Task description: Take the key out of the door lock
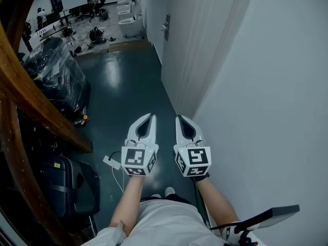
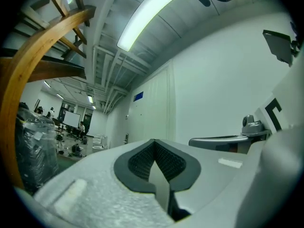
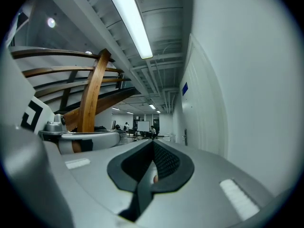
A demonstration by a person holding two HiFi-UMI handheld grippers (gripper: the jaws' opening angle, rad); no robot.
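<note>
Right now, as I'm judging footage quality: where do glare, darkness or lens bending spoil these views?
Head view: a pale glare patch on the floor, left side dark under the wooden beam. Left gripper view: ceiling lamp blown out, corners black. Right gripper view: wall bows from the wide lens.

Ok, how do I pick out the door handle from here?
Follow the white wall on the right to the door. The door handle is the dark upright plate near its far edge, the only dark fitting on that side.
</note>
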